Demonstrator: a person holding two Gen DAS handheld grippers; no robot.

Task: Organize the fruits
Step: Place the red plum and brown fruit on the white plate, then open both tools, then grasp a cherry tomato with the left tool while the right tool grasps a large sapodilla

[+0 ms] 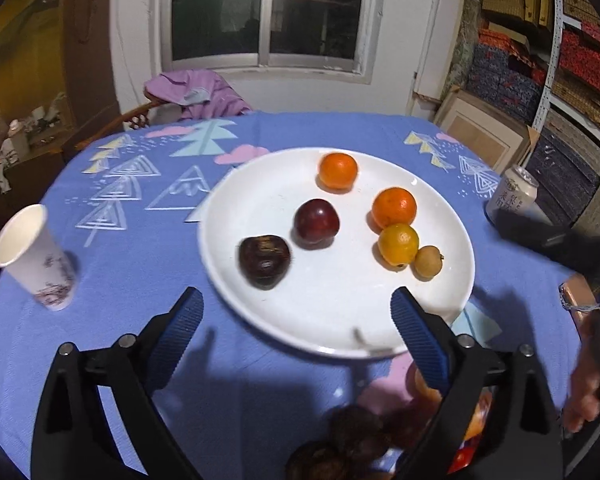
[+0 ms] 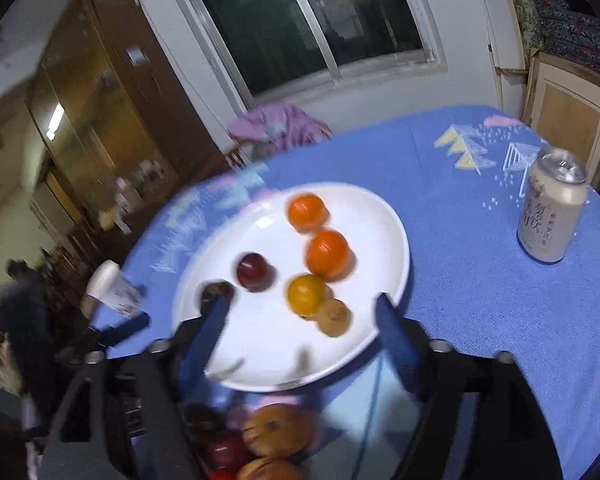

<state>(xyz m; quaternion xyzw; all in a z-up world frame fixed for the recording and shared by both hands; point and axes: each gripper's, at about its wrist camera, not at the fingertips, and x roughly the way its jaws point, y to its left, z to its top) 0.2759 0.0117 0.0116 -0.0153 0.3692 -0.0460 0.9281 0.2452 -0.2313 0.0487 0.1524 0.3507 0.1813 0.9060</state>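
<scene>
A white plate (image 1: pixel 260 196) on the blue tablecloth holds two oranges (image 1: pixel 337 171), a yellow-orange citrus (image 1: pixel 398 244), a small tan fruit (image 1: pixel 428 262), a red plum (image 1: pixel 316 222) and a dark brown fruit (image 1: pixel 264 261). My left gripper (image 1: pixel 296 312) is open and empty, above the plate's near edge. My right gripper (image 2: pixel 300 316) is open and empty over the same plate (image 2: pixel 384 216), near the tan fruit (image 2: pixel 333 317) and citrus (image 2: pixel 306 294). Several more fruits (image 2: pixel 278 430) lie blurred below the grippers, near the table's front; they also show in the left wrist view (image 1: pixel 356 436).
A paper cup (image 1: pixel 32 256) stands at the left of the table. A drink can (image 2: pixel 552 208) stands at the right. A chair with purple clothing (image 1: pixel 200 92) is behind the table. Shelves with boxes (image 1: pixel 572 60) fill the right wall.
</scene>
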